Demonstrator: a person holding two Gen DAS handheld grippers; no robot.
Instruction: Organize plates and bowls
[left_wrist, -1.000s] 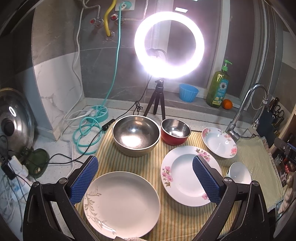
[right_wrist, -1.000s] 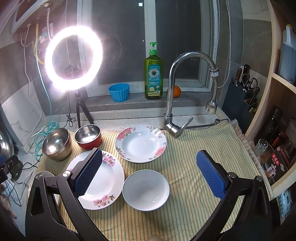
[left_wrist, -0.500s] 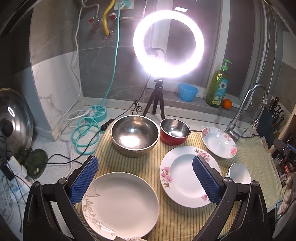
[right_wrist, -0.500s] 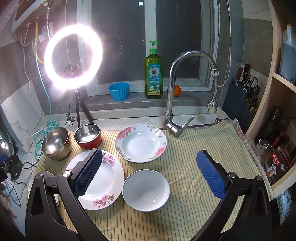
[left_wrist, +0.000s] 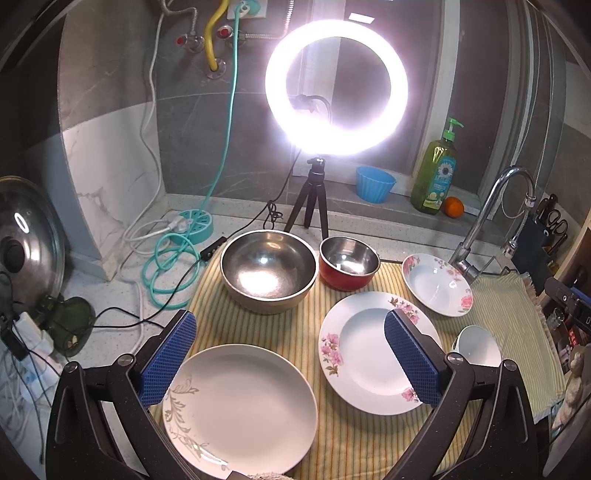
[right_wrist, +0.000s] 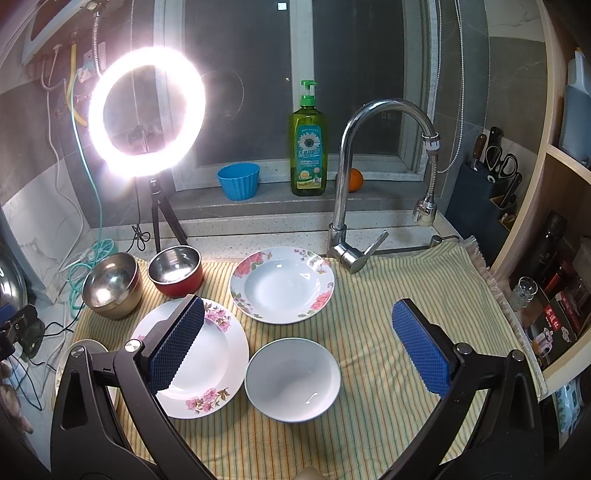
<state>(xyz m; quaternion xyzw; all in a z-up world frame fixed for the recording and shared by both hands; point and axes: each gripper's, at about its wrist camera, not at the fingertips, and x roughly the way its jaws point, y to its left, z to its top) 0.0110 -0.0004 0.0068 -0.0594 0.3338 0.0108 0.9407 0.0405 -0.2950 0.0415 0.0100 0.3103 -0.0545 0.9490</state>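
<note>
Two views. Left wrist: left gripper (left_wrist: 290, 354) spread wide, empty; leaf-print plate (left_wrist: 240, 410) at 6 o'clock, steel bowl (left_wrist: 269, 271) at 12. Right wrist: right gripper (right_wrist: 297, 347) splayed, empty; white bowl (right_wrist: 293, 380) at 6, floral plate (right_wrist: 282, 284) at 12.

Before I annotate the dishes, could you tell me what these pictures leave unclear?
- Leaf-patterned plate: near rim cut by the left wrist view's bottom edge; mostly hidden behind the right gripper frame in the right wrist view.
- Large floral plate: partly covered by a left gripper pad.
- Knife block contents: too small.
</note>
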